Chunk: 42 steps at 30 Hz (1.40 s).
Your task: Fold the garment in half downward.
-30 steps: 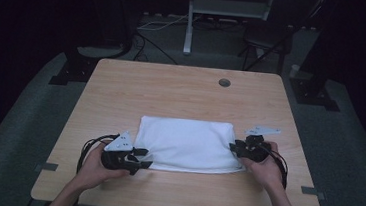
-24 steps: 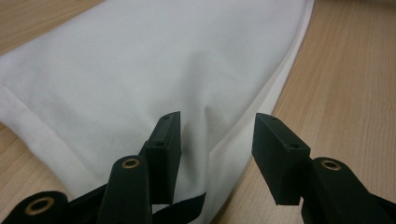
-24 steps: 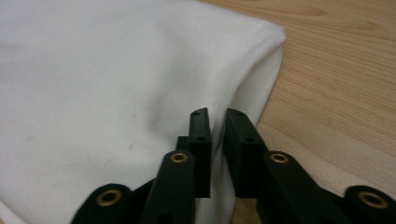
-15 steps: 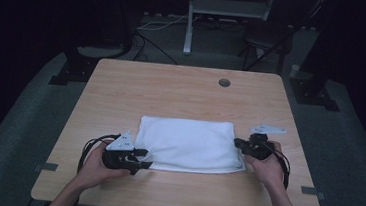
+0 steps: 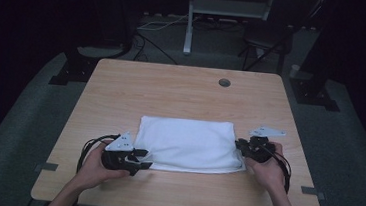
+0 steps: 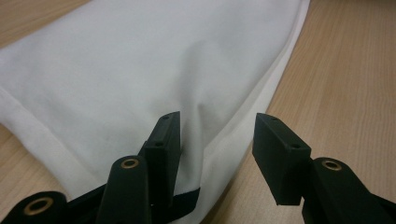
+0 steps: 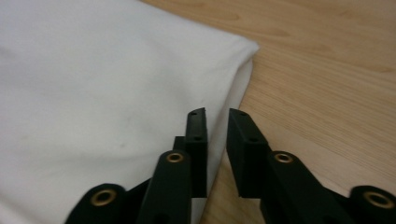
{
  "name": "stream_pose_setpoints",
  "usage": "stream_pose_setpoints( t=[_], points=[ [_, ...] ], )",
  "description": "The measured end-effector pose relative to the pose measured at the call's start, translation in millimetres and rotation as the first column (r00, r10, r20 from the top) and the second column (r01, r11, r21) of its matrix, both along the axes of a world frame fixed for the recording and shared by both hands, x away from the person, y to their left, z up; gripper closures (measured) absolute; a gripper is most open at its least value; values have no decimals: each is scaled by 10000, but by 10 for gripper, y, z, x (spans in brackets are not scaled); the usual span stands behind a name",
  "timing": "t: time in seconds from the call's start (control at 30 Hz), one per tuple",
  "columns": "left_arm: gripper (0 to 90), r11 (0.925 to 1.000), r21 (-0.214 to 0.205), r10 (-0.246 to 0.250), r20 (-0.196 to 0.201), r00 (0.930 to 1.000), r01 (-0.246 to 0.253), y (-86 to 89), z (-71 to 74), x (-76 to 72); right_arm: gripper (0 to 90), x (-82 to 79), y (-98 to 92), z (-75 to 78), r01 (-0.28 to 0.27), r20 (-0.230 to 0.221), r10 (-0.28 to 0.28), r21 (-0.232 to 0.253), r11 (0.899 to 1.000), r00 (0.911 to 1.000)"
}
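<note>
A folded white cloth (image 5: 187, 144) lay flat on the wooden surface (image 5: 182, 93), in the lower middle of the high view. The left hand-held gripper (image 5: 142, 159) sat at the cloth's lower left corner, its jaws apart, one over the fabric and one off its edge. The right hand-held gripper (image 5: 240, 146) sat at the cloth's right edge; its jaws had just been opening, a narrow gap between them, pinching nothing.

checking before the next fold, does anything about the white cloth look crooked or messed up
Nothing much stands out. The folded white cloth lies flat and roughly square on the light wooden table. Only oddity: a lower layer peeks out along its near and right edges, so the layers are not quite flush.
</note>
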<state>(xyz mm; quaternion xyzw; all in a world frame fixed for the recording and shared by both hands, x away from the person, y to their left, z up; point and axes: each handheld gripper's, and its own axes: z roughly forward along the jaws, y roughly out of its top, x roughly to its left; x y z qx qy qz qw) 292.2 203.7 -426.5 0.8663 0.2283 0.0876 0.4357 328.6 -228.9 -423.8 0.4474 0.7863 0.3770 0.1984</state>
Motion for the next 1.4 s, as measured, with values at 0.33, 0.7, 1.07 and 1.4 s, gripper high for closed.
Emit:
stream_pose_setpoints(
  t=[0.33, 0.7, 1.07, 1.4],
  points=[
    [505, 9983, -235, 530, 49, 9986, -529, 225, -36, -104, 658, -369, -143, -25, -502, -726, 587, 1135, 9923, 9956],
    [640, 9974, 103, 722, -268, 9970, -719, 187, -61, -72, 801, -407, -144, -120, -555, -1116, 745, 1648, 9848, 9910],
    [631, 9981, 2, 613, -218, 9979, -613, 217, -28, -104, 798, -469, -166, -56, -559, -654, 629, 1030, 9931, 9959],
    [663, 9984, -164, 539, -229, 9983, -543, 140, -80, -43, 688, -465, -92, -119, -1007, -1083, 1165, 1408, 9849, 9873]
  ],
)
